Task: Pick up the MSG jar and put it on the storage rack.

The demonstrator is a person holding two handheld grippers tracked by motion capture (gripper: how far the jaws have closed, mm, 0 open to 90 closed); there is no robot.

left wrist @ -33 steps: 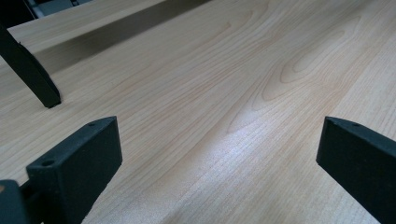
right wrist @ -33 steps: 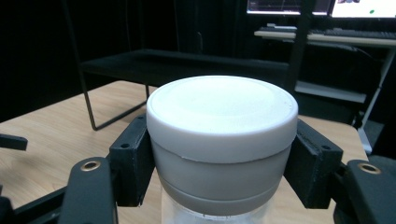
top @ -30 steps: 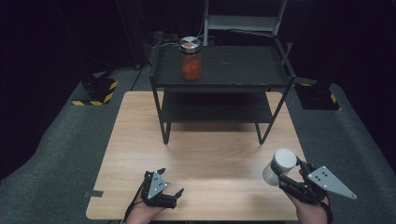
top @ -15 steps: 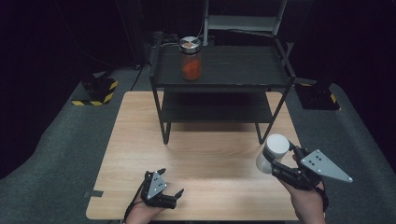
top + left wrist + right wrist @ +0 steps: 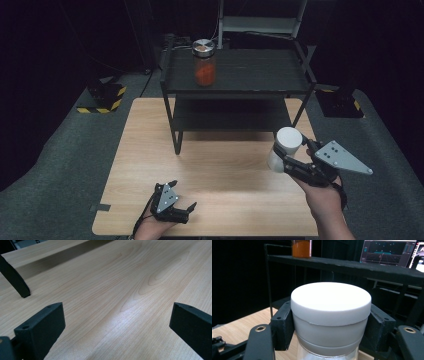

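At the near left edge of the pale wooden bench point(image 5: 220, 165), the left gripper point(image 5: 172, 204) rests with its jaws spread wide and nothing between them, apparently parked out of the way. To the right, the right gripper point(image 5: 286, 161) clamps the white-lidded clear jar point(image 5: 284, 149) just under its lid, raised off the bench, probably bound for the black two-tier metal shelf point(image 5: 240, 75) farther back, where an orange-filled glass jar with a metal lid point(image 5: 204, 62) stands at the left.

Item: white-lidded round jar with clear lower body point(image 5: 331, 315), clamped at its lid between the two black jaws of the right gripper point(image 5: 329, 327). Behind: black metal shelf rack point(image 5: 352, 266), a clear jar of orange contents point(image 5: 301, 248) on its top board near the left edge. Light wooden table point(image 5: 239, 323) lower left; lit monitor point(image 5: 387, 252) upper right.
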